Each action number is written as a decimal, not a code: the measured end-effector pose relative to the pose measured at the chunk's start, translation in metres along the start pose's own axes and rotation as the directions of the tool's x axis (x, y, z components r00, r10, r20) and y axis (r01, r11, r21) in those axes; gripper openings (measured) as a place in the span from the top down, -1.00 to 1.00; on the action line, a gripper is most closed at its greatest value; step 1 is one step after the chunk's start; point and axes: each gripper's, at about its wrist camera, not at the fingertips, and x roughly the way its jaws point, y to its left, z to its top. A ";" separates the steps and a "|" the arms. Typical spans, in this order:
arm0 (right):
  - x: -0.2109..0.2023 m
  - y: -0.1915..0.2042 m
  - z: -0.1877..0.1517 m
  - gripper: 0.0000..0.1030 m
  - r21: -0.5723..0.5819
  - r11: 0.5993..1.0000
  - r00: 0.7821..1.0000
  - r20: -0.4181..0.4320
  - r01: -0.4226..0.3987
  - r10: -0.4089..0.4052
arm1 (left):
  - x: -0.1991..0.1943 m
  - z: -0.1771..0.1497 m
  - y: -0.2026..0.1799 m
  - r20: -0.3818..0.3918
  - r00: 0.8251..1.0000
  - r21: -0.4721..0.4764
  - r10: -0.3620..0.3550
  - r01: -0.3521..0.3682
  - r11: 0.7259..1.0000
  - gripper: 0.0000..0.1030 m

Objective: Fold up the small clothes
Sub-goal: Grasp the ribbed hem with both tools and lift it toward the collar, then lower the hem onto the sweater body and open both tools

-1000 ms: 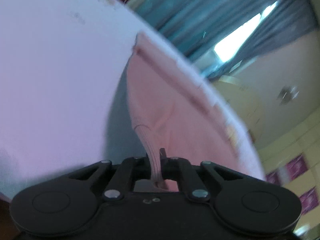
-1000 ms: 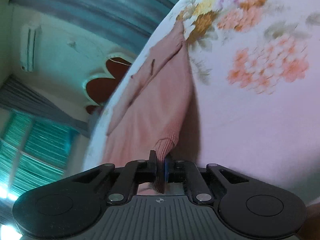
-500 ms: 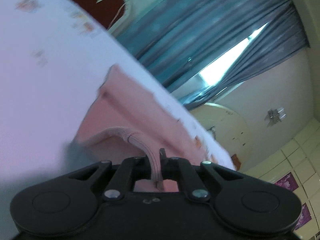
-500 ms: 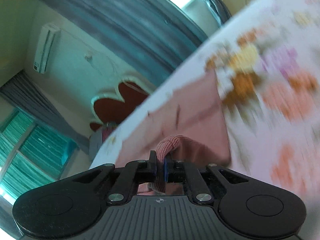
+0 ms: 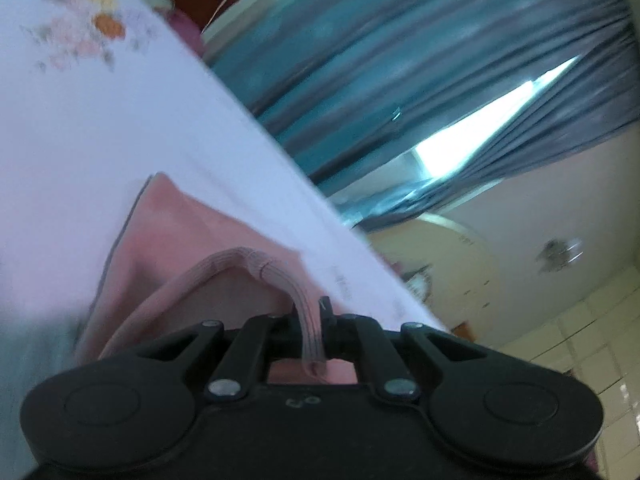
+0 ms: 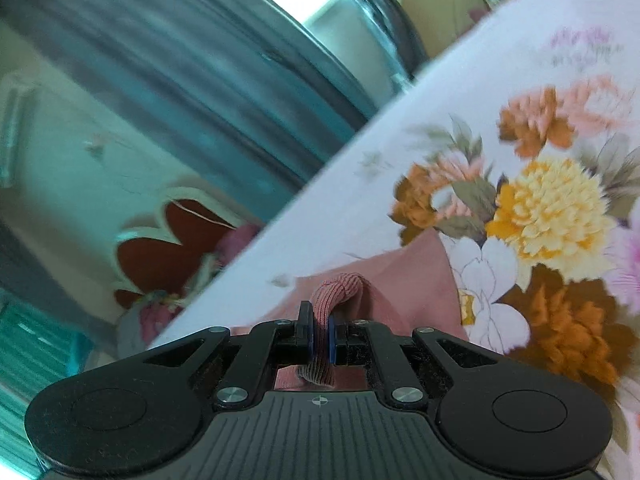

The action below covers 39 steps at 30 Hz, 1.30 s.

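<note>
A small pink garment (image 5: 188, 236) lies on a floral bedsheet (image 5: 100, 120), its near part doubled over toward its far end. My left gripper (image 5: 314, 320) is shut on the garment's ribbed hem, which arches up from the cloth into the jaws. In the right wrist view the same pink garment (image 6: 404, 276) shows beyond my right gripper (image 6: 320, 330), which is shut on another ribbed corner of the hem. Most of the garment is hidden behind the gripper bodies.
The bedsheet (image 6: 520, 120) carries large orange and yellow flowers to the right. A red headboard (image 6: 176, 248) with pillows stands at the bed's end. Teal and grey curtains (image 5: 400, 60) and a bright window lie past the bed's far edge.
Both grippers have carried the ribbed hem forward over the garment toward its far end. The visible stretch of flat pink cloth has shrunk, and the room beyond the bed fills more of both views.
</note>
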 end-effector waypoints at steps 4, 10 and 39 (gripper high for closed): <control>0.044 -0.016 0.010 0.89 0.016 0.999 0.999 -0.022 0.043 -0.042 | 0.042 0.014 0.022 -0.039 0.999 -0.010 0.033 -0.033 0.999 0.91; 0.053 -0.026 0.018 -0.27 0.020 0.997 0.995 0.069 0.077 -0.078 | 0.051 0.023 0.031 0.024 0.997 0.065 0.067 -0.069 0.996 -0.18; 0.078 -0.020 -0.011 0.84 -0.271 0.917 0.955 0.038 0.294 -0.295 | 0.093 0.038 0.002 -0.072 0.950 0.456 0.304 -0.240 0.857 0.49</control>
